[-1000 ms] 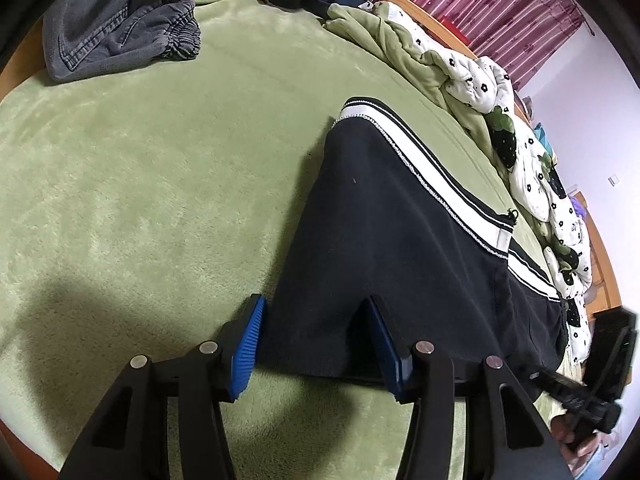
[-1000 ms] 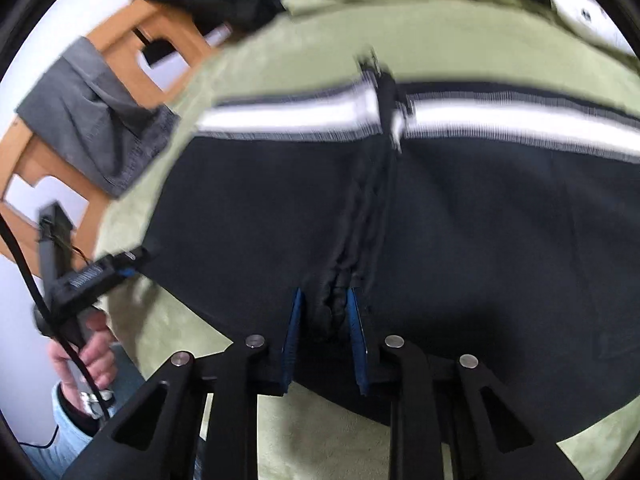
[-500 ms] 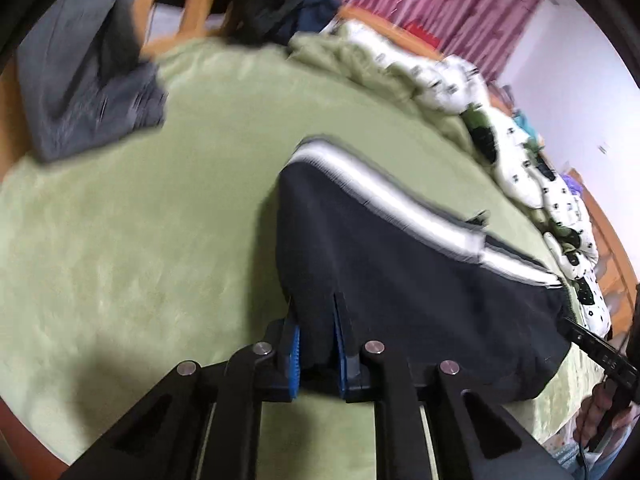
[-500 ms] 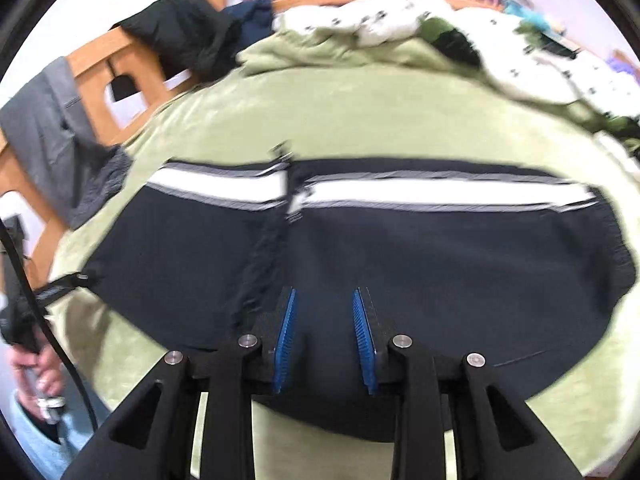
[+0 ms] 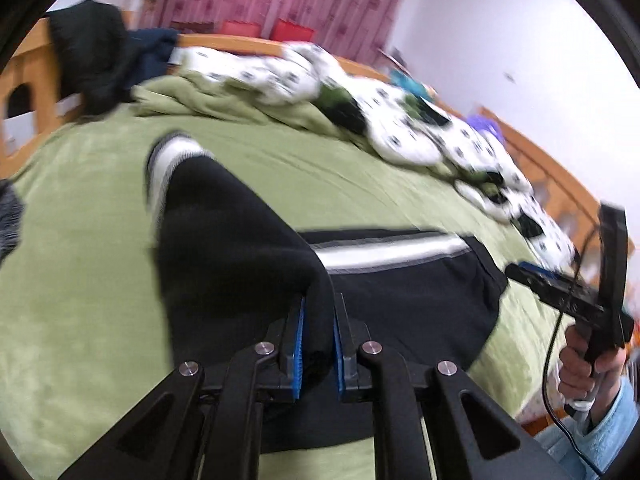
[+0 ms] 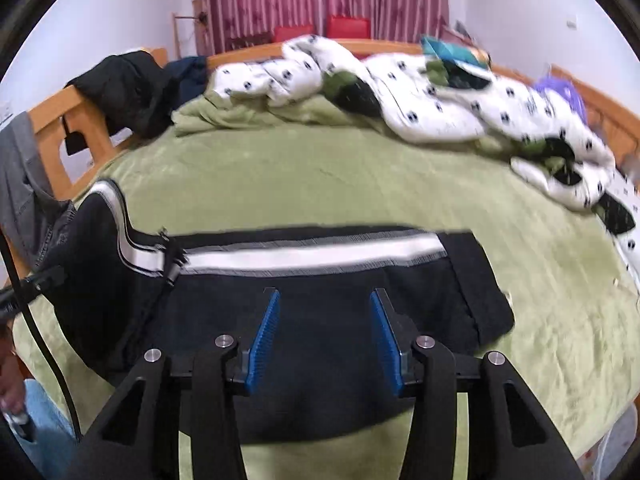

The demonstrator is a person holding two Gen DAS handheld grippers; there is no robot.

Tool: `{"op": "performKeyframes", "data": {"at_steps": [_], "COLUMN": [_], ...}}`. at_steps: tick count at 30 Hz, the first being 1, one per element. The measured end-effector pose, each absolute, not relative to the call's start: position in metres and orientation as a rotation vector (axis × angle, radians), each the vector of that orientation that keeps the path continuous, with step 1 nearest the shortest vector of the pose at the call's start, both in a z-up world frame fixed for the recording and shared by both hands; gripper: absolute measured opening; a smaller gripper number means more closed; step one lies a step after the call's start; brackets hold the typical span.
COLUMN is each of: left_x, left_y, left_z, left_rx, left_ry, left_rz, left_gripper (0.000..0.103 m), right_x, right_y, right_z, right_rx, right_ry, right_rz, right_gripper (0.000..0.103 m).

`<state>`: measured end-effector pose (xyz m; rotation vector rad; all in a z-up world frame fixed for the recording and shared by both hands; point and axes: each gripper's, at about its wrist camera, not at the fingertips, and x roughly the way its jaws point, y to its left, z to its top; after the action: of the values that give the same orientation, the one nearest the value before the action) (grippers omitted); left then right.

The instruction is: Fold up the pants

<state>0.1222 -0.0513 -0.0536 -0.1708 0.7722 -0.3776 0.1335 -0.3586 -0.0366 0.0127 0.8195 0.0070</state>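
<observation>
Between the pads of the left hand-held gripper (image 5: 318, 334) one pair of black pants (image 5: 240, 240) is clamped, lifted off the green bed (image 5: 80, 300). Below the right hand-held gripper (image 6: 324, 326), jaws opening and empty, those pants lie flat.

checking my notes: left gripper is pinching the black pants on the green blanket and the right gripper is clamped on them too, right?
Not quite. The left gripper is indeed shut on a raised fold of the black pants on the green blanket. But the right gripper is not clamped: the right wrist view shows its jaws apart and opening, with the pads clear of the cloth.
</observation>
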Motion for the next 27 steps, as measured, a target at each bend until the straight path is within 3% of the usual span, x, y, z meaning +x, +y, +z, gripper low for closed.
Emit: {"op": "performKeyframes", "data": {"at_steps": [8,12,13,18,22,27], "left_x": [0.119,0.111,0.111,0.099,0.085,0.092], "left_y": [-0.131,-0.136,-0.131,-0.098,-0.054,-0.007], "left_z": [-0.117,-0.122,-0.118,-0.103,-0.097,-0.107], "left_rx": [-0.138,-0.09,-0.112,-0.168,-0.153,-0.178], "left_ry": [0.902,0.91,0.922,0.926,0.856,0.877], "left_rz": [-0.498,-0.505,-0.527,-0.564,-0.466,-0.315], "left_gripper": [0.011,0.015,0.022,0.026,0.049,0.049], "right_x": [0.12,0.125,0.126,0.143,0.151,0.152], "right_y": [-0.392,-0.379,-0.373,-0.34,-0.313,-0.277], "right_z": [-0.06,-0.064,-0.065,-0.067,-0.075,-0.096], "right_rx": [0.073,0.077,0.077,0.131,0.163,0.165], "right_ry": [0.888,0.914,0.917,0.939,0.968,1.013], "right_rz": [-0.024,0.016,0.031,0.133,0.194,0.247], "right_gripper": [0.046,0.046,0.046,0.046,0.046,0.046]}}
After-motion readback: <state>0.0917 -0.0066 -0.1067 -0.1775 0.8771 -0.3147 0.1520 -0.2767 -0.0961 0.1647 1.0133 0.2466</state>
